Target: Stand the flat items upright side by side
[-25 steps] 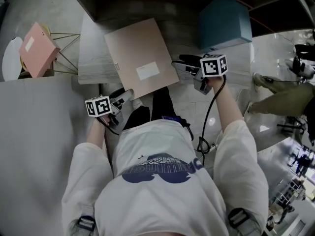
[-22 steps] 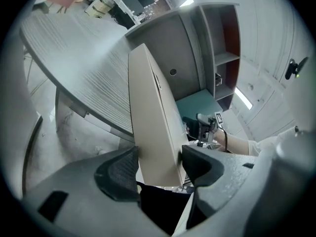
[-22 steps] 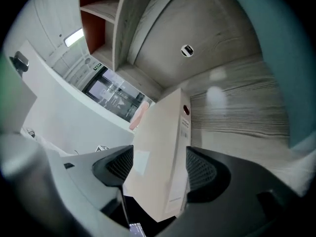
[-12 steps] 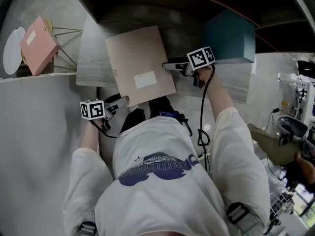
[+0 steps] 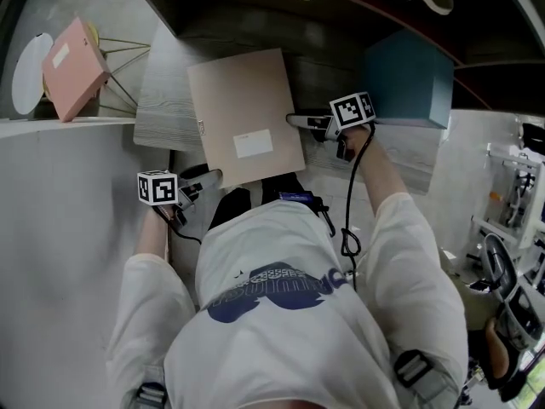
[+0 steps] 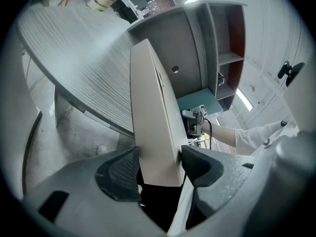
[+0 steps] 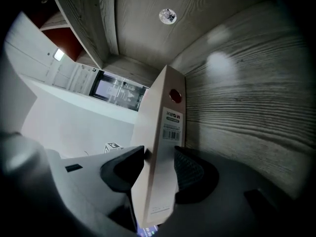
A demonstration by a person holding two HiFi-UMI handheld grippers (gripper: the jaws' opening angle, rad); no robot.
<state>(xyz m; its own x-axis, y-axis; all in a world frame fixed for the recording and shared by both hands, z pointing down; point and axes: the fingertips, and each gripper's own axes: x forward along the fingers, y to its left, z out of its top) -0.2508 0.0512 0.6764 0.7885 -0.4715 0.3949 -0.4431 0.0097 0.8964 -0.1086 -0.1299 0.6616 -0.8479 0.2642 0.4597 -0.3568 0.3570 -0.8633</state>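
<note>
- Head view gave away little about the grips. The left gripper reached in at the near left corner of the beige binder and the right gripper met its right edge, but the fingertips were too small to judge from above.
- Left gripper view showed its jaws pinching that corner, with a ribbed dark pad pressed against each face. The binder ran up and away from those fingers, and its lower end was lost in the dark beneath them.
- Right gripper view showed its jaws, which had just been closing, clamped across the binder's narrow spine. The spine stood between the pads and rose past them.
- A white spine label just above the right fingers carried a barcode and a short line of print that I could not read, with a round red spot higher up. A second white label, which looked blank, lay on the broad face between the two grippers.
- The binder was a flat, stiff, matt rectangle overhanging the near edge of a grey wood-grain table beyond both sets of fingers. I could not tell whether it rested on the top.
- Well off to the left of the left fingers, a pink binder leaned in a wire stand. A teal box stood just beyond the right gripper.
</note>
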